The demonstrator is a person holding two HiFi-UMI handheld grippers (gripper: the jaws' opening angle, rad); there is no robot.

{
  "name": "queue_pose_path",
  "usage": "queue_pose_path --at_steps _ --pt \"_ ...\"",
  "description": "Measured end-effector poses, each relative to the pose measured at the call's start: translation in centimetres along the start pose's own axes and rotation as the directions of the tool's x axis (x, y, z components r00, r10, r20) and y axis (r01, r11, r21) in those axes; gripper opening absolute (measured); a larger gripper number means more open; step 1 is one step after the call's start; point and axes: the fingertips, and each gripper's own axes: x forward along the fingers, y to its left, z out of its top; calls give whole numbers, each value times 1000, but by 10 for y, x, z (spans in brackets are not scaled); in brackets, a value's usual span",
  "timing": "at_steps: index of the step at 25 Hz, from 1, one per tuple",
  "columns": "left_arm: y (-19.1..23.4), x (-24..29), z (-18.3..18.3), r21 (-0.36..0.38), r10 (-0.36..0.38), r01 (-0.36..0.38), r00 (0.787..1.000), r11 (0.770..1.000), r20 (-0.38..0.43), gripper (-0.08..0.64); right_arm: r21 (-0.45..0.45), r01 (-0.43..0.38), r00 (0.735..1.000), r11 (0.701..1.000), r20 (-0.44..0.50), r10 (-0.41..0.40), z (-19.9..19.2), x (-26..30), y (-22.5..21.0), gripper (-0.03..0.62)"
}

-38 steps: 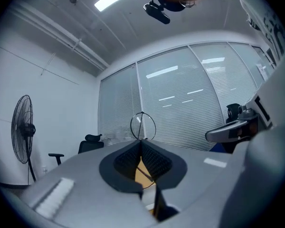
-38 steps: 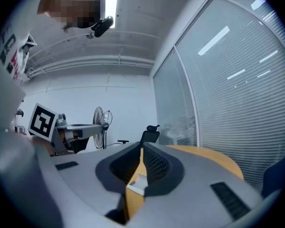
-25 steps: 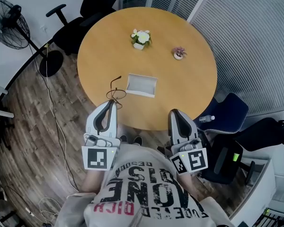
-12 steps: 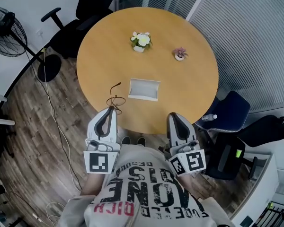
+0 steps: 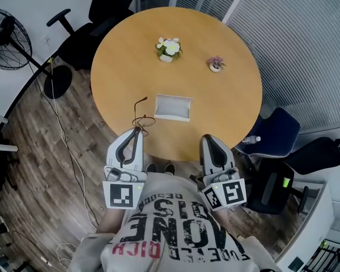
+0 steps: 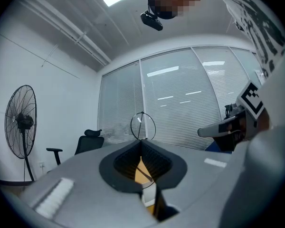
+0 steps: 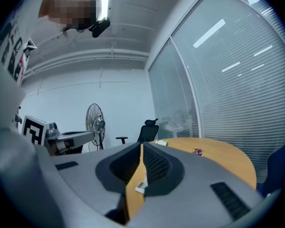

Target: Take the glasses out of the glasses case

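- Change: over the last second the left gripper [image 5: 137, 132] has kept its clamp on the glasses [image 5: 143, 119]. Both grippers have barely shifted, and the glasses stay left of the case [image 5: 171, 107], apart from it.
- Meaning: removal looks complete. In my judgement only setting the glasses down on the table [image 5: 215, 106] could remain.
- Task item: the glasses are held over the table's near edge, one temple arm pointing away from the person. The case lies open at the table's middle with nothing visible inside.
- Right gripper [image 5: 211, 139]: jaws together, nothing between them, idle at the table's edge.
- Left gripper view only: the pads pinch the thin wire frame, with a lens ring standing above the tips.
- Head view only: the open case and its position relative to the glasses.
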Motion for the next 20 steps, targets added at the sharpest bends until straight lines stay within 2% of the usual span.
queue_pose_path --at_steps 20 --pt "-4 4 4 -20 -12 12 1000 1000 16 18 -8 -18 1000 1000 -1 18 1 -1 1 26"
